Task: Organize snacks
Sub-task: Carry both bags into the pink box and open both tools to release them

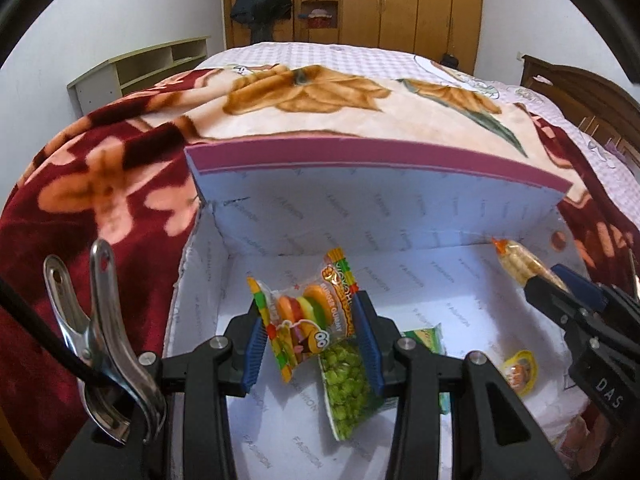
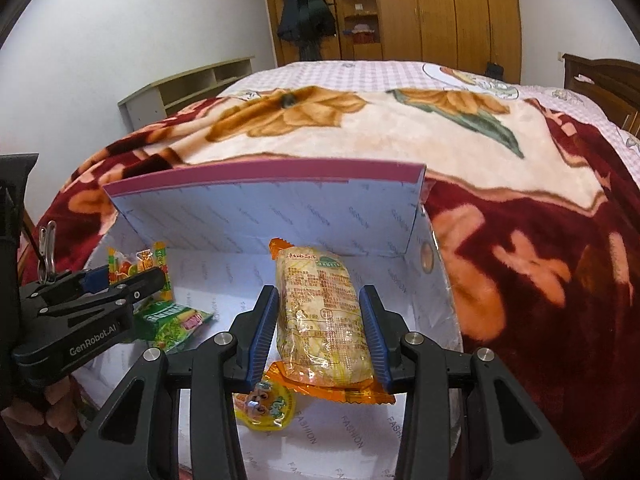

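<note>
Burger gummy packet (image 1: 308, 320), clamped between the blue pads of the left gripper (image 1: 310, 340), hangs above the floor of the open white box (image 1: 400, 216). Below it, a green pea packet (image 1: 348, 384) lies on the box floor. Right gripper (image 2: 320, 328), jaws closed on a yellow cracker packet (image 2: 324, 316), holds it over the box's right part. A small yellow jelly cup (image 2: 266, 406) lies on the floor beneath. The box rests on a floral blanket (image 2: 520, 240).
</note>
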{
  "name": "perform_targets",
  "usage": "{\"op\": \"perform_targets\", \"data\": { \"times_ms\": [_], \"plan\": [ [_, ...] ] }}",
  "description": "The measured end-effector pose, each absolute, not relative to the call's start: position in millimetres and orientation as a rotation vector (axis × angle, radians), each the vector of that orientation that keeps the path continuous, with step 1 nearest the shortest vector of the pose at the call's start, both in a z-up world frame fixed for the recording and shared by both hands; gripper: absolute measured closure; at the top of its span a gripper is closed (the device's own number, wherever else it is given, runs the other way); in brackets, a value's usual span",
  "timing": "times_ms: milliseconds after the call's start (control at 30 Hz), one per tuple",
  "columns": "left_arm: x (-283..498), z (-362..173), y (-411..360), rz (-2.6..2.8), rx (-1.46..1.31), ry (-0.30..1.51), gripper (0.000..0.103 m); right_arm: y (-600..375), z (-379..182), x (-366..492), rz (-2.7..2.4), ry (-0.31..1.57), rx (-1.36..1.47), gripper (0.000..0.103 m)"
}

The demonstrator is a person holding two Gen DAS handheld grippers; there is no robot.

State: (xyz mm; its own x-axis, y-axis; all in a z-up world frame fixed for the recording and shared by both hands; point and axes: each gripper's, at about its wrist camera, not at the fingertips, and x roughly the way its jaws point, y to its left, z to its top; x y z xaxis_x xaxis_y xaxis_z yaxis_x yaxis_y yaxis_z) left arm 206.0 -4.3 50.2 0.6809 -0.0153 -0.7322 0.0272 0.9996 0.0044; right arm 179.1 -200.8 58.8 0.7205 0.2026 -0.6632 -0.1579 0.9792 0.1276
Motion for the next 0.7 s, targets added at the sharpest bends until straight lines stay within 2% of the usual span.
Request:
{"op": "perform_targets", "data": {
  "times_ms": [333,567,700],
  "plan": [
    [206,49,-8,-0.010,0.029,0.825,0.058,-196,53,182,0.193,0.767,0.044,0.060],
    [207,50,-4,-0.007,-0.002,0.832,0.044,-194,52,182,0.206,0.769,0.042,0.055],
    [205,52,-4,0.003,0.006,0.825,0.036,-190,52,180,0.226,0.762,0.037,0.044]
  ]
}}
